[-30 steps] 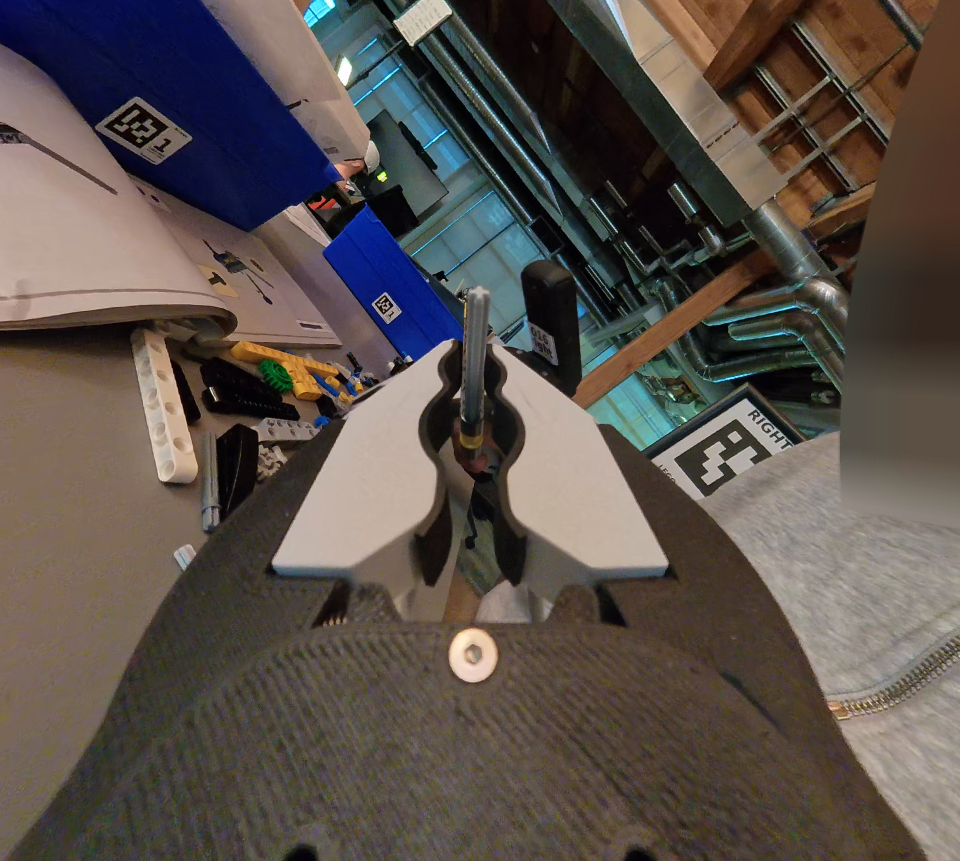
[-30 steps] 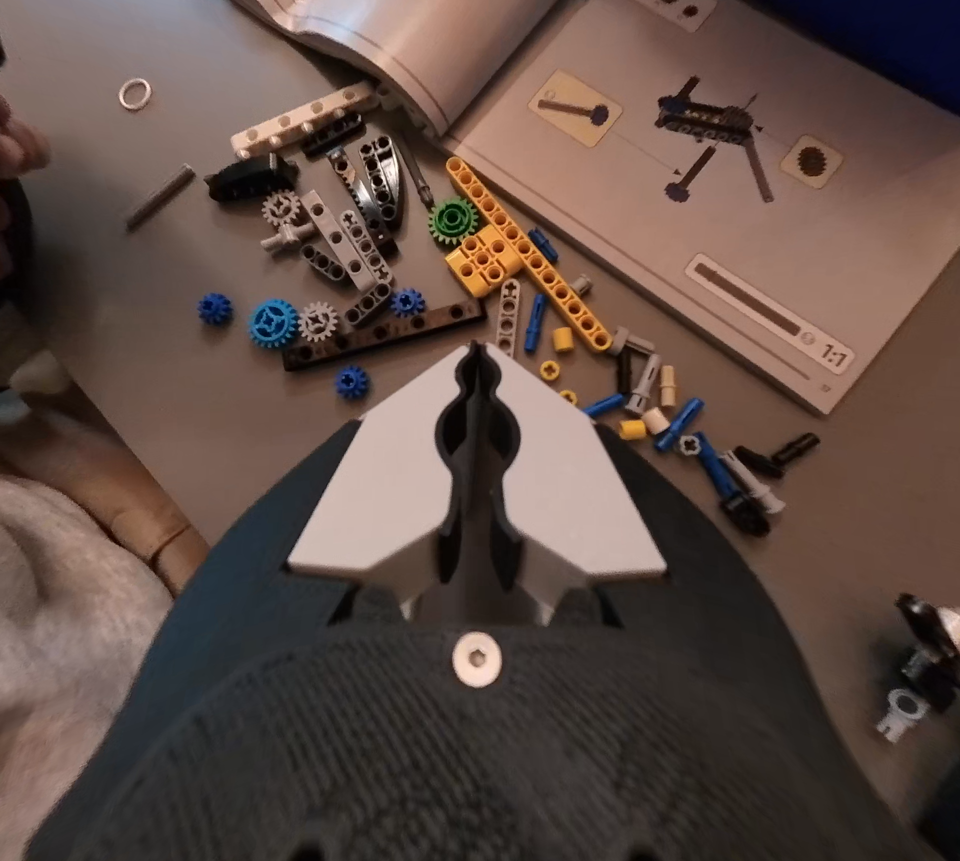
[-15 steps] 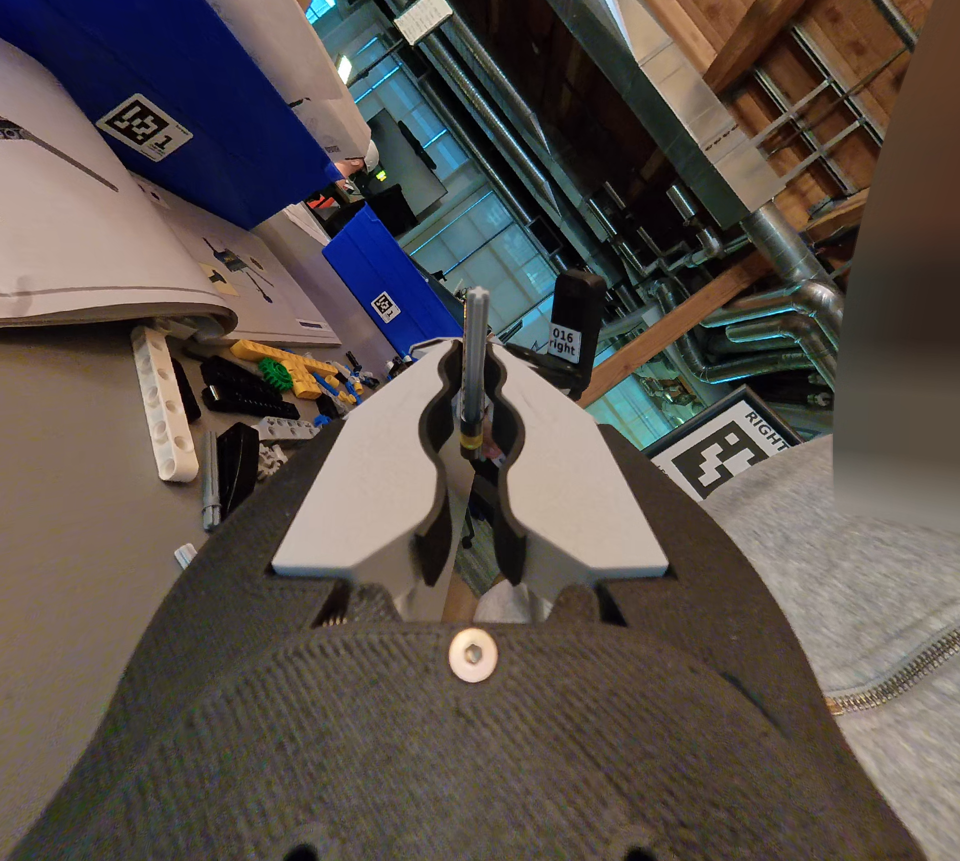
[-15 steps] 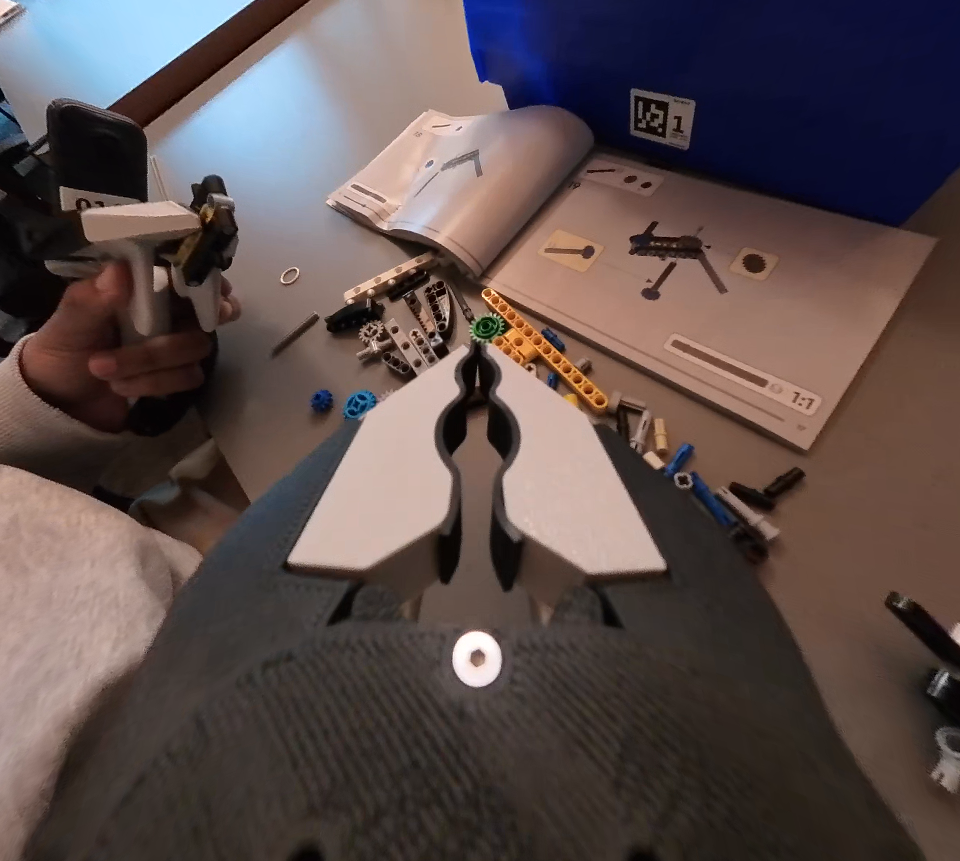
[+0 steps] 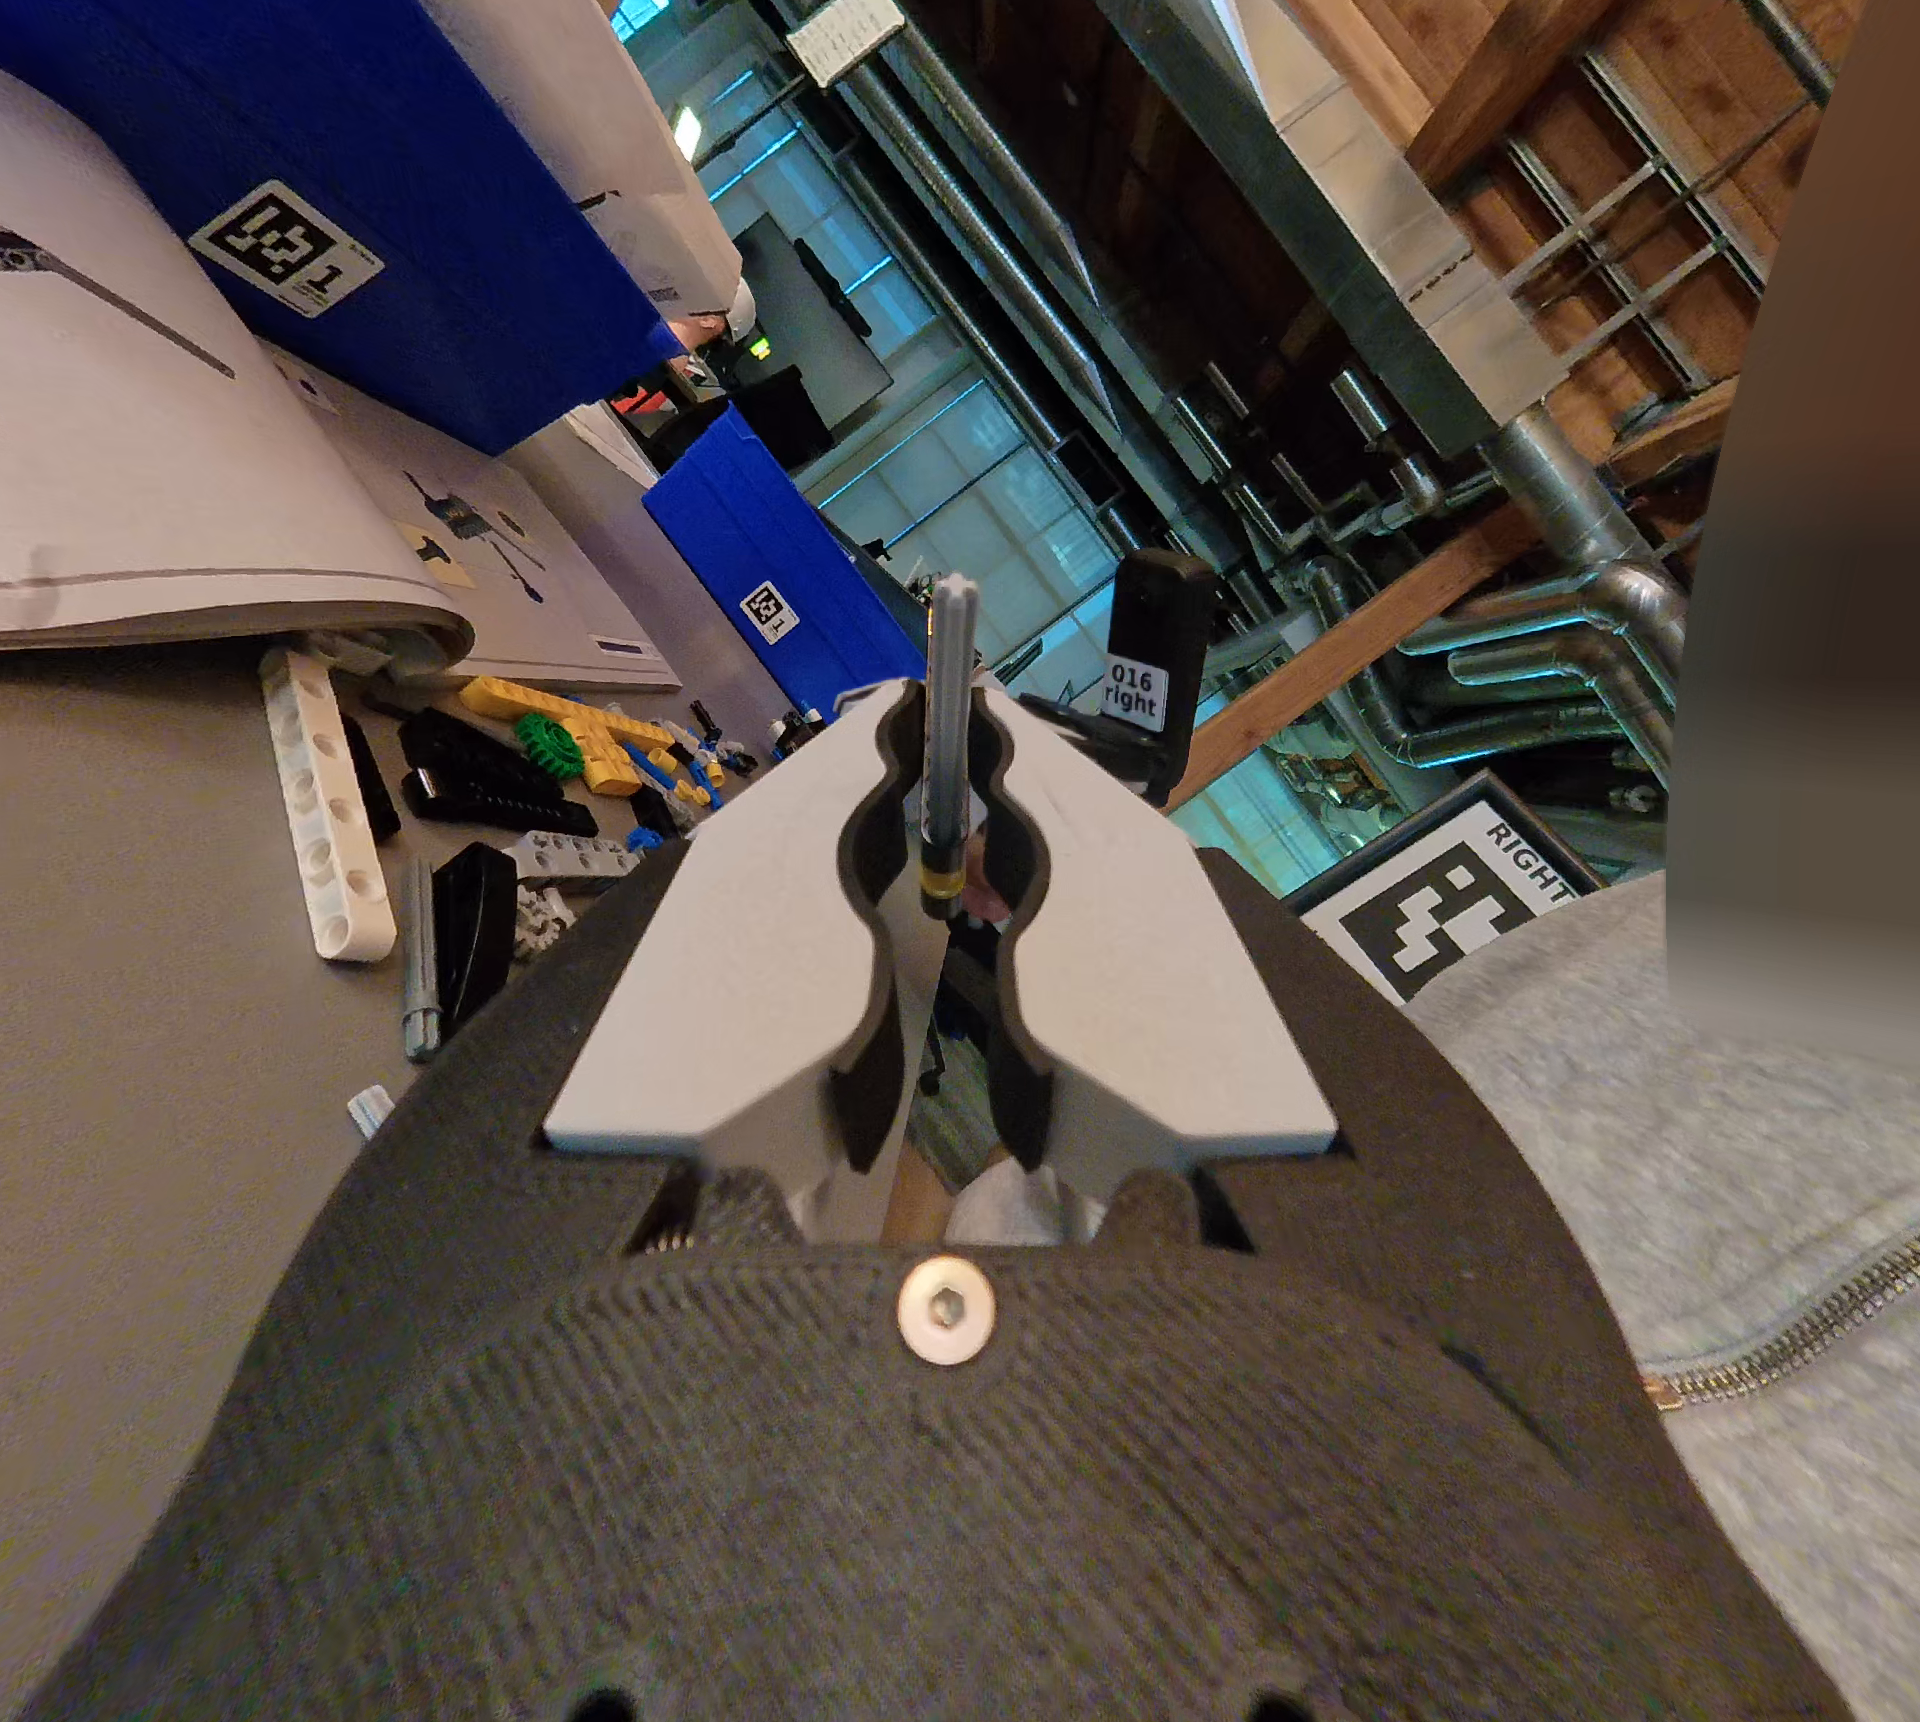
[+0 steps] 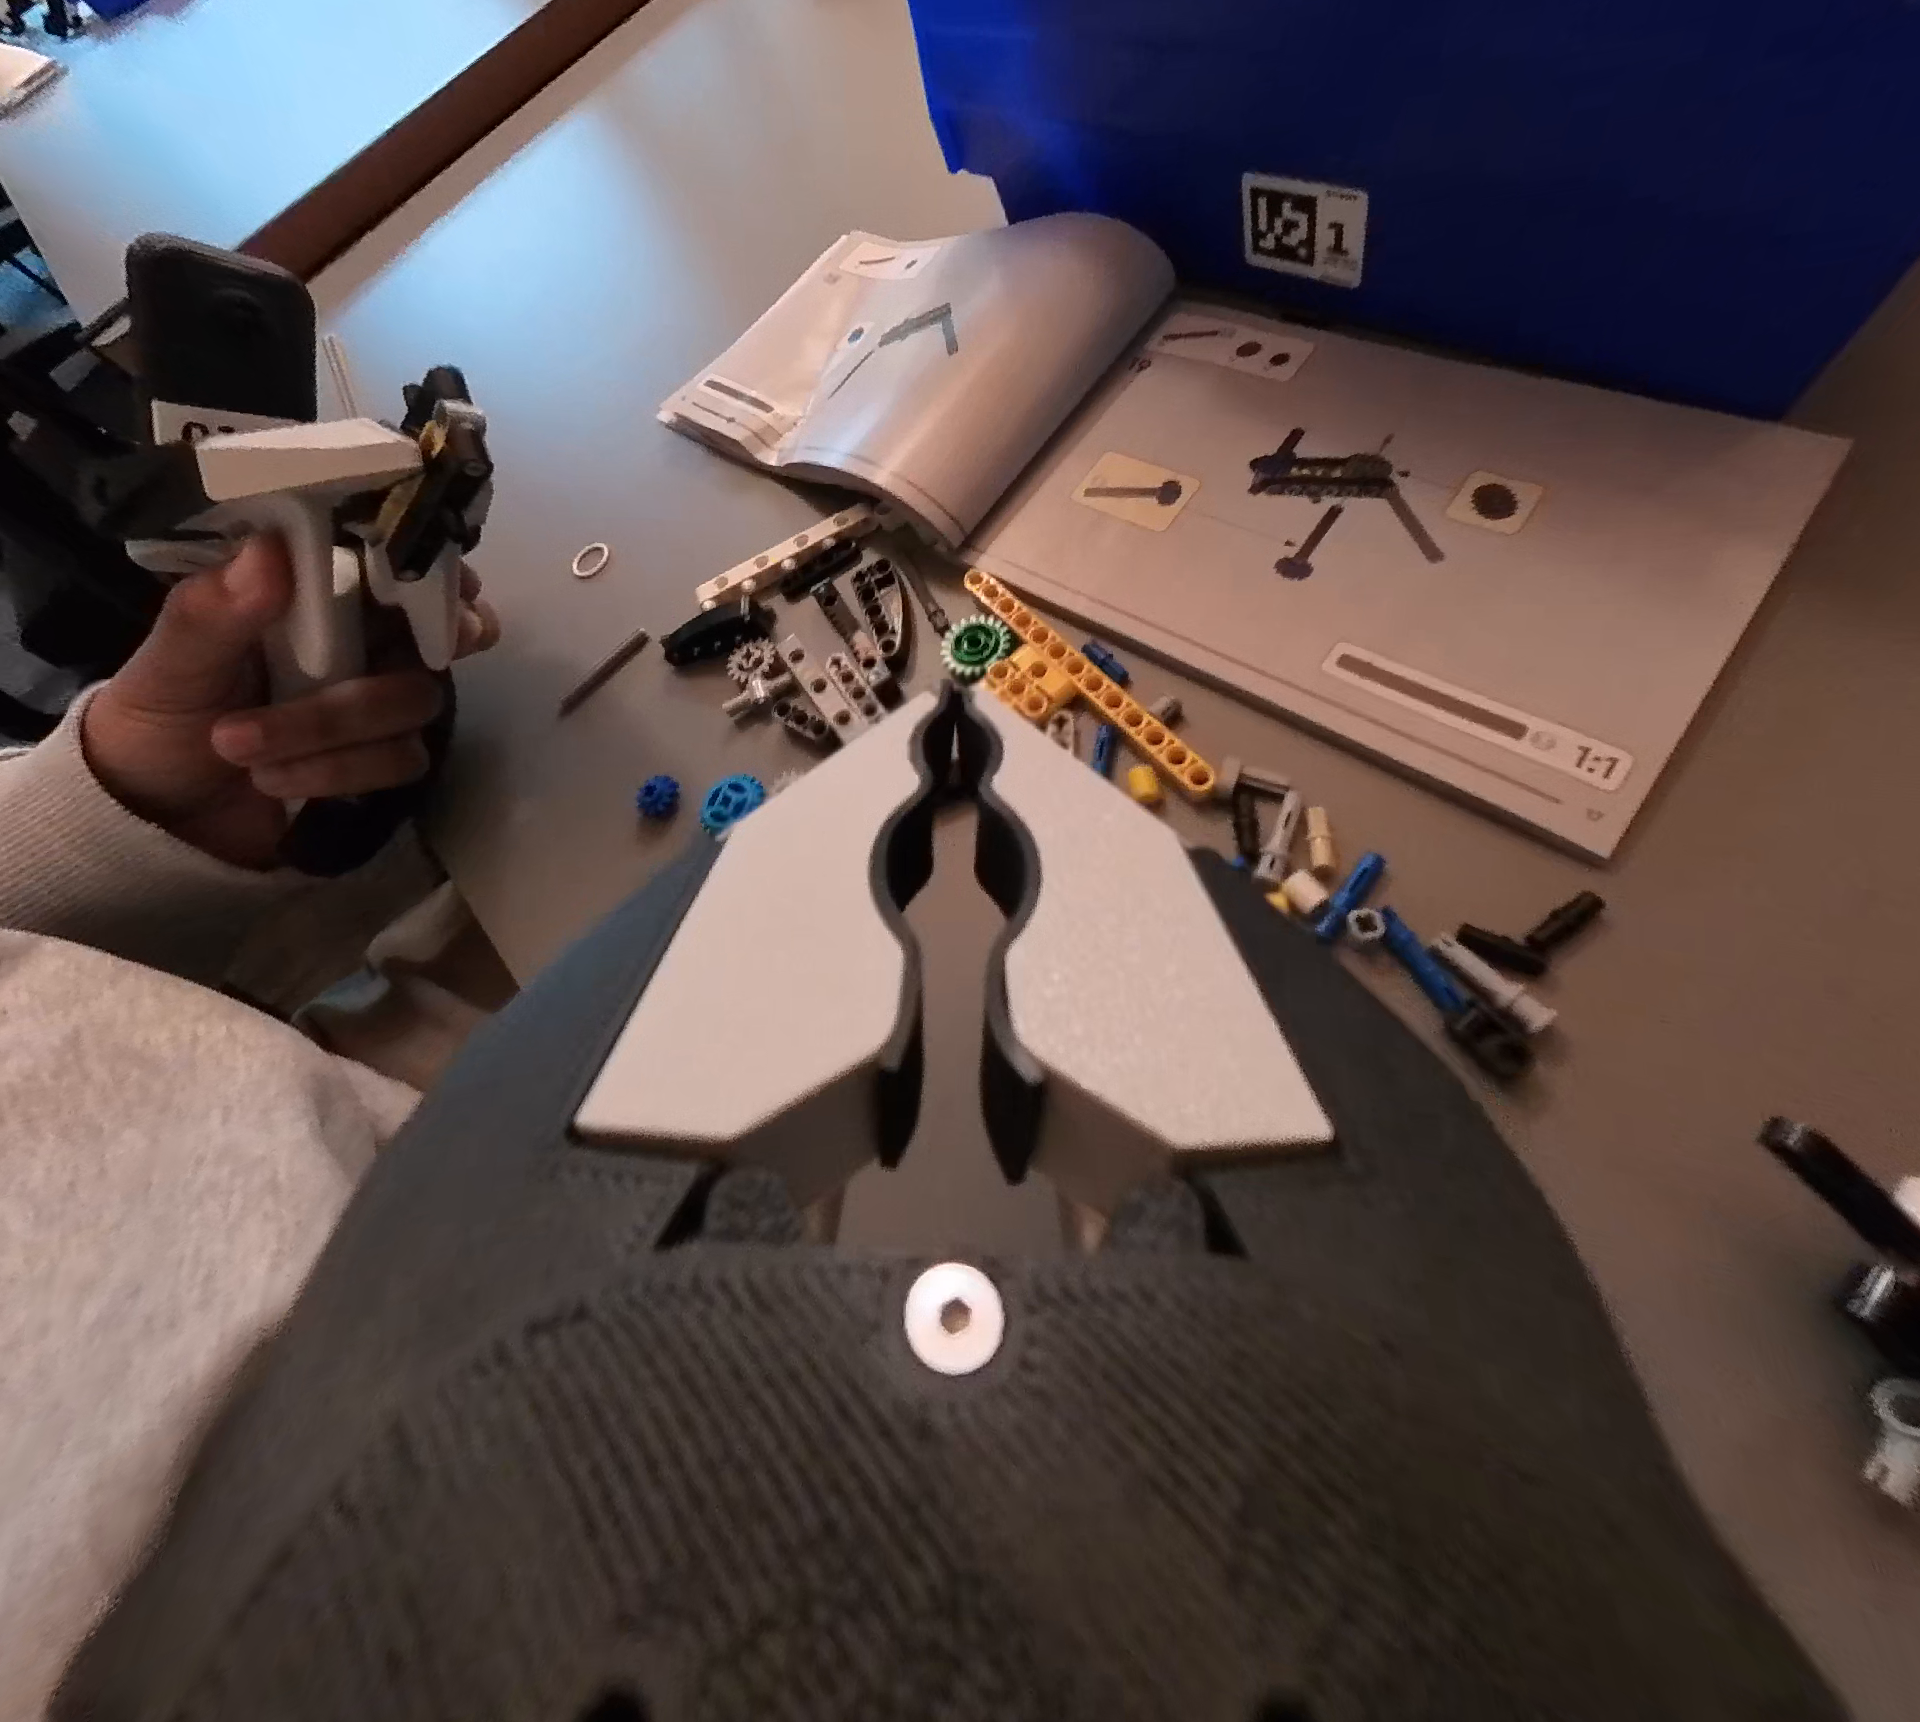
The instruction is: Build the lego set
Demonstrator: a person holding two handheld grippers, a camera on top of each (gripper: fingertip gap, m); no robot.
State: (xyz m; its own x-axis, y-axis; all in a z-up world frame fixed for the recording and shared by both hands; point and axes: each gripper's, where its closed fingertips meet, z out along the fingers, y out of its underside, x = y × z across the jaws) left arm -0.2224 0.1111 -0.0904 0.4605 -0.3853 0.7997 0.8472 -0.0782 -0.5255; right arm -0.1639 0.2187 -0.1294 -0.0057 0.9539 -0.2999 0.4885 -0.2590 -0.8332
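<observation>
My left gripper [image 5: 948, 698] is shut on a grey axle [image 5: 951, 685] with a black and yellow piece at its lower end, and holds it upright in the air. In the right wrist view a hand holds this left gripper [image 6: 447, 451] at the left, with a small black and yellow assembly [image 6: 442, 488] in its fingers. My right gripper [image 6: 956, 708] is shut, with nothing visible in it, above the near side of the loose parts. These include a yellow beam [image 6: 1091, 698], a green gear [image 6: 977, 646], blue gears [image 6: 732, 802] and a white beam [image 6: 790, 555].
An open instruction booklet [image 6: 1351, 571] lies behind the parts, and a blue box [image 6: 1455, 145] stands behind it. A grey axle [image 6: 603, 673] and a small ring [image 6: 589, 558] lie left of the pile. More pins [image 6: 1496, 997] and a black part [image 6: 1829, 1184] lie at the right. Across from one pair of fingers to the other is roughly 12 centimeters. The right tips stand about 9 centimeters off the green gear [image 6: 977, 646]. Seen from the left wrist view [image 5: 548, 743] as well.
My right gripper has risen and tilted up from close over the parts, so the left gripper and blue box now show. My left gripper has barely moved and still holds the axle.
</observation>
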